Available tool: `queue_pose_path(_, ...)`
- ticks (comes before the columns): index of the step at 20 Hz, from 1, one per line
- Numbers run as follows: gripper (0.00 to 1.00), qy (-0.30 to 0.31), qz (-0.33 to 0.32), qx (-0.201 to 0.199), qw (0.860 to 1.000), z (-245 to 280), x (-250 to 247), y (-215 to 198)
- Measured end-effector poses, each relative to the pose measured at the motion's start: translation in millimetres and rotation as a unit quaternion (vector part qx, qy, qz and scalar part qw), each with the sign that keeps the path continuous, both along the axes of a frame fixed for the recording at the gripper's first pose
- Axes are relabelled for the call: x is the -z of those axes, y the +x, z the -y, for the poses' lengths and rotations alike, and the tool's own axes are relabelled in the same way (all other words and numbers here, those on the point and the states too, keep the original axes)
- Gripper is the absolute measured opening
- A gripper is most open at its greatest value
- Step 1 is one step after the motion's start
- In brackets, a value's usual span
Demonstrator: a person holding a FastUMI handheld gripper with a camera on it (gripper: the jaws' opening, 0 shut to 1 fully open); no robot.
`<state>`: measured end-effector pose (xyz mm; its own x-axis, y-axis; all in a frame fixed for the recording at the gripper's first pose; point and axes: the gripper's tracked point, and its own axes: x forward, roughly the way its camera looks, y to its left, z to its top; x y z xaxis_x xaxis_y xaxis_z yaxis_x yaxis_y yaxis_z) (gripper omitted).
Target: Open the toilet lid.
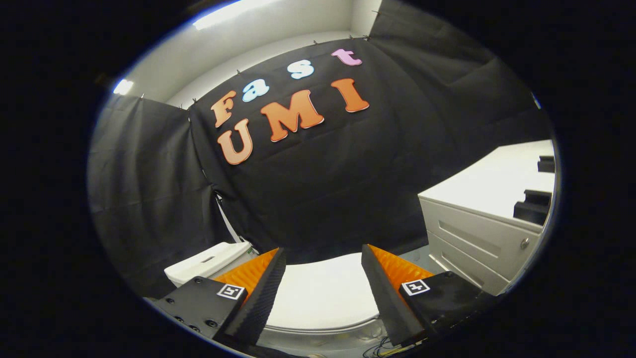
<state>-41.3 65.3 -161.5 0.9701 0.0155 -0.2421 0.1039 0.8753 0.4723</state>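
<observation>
A black cloth wall point(323, 189) is seen as the biggest thing, draped in folds and pinned along its top edge, with a plain white wall point(258, 54) and a lit ceiling strip point(228, 12) above it. To the right a white cabinet point(477, 233) is set against the cloth; its flat top is smooth and matte, and two closed drawer fronts are seen below, the upper one with a recessed slot and a small round metal knob point(524, 243). What the drawers hold cannot be told. A few dark blocky items point(534, 206) are placed on the cabinet top at its far right; their kind cannot be told. The toilet lid point(323, 293) is seen low down, between the fingers and just ahead of them: white, smooth, glossy, rounded, lying shut and flat over the bowl. A paler rim edge is seen under its near side. The bowl's inside is hidden by the lid. Behind and left of the lid a white tank point(208, 263) is seen, boxy, with a flat lid and a slot-like button on top. The gripper point(323, 263) is held above the lid's near part with its fingers spread wide, nothing gripped; the inner pads are ribbed. Contact with the lid cannot be told. A square marker point(415, 287) is fixed on each finger base.
</observation>
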Motion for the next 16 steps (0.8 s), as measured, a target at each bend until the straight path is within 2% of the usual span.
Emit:
queue_pose_path(6, 0.99, 0.011, -0.08, 0.041, 0.996, 48, 92, -18)
queue_pose_path(10, 0.99, 0.044, -0.132, 0.094, 0.986, 84, 142, -28)
queue_pose_path(14, 0.98, 0.108, -0.182, 0.102, 0.972, 81, 187, -34)
queue_pose_path(16, 0.97, 0.15, -0.205, 0.097, 0.962, 78, 188, -40)
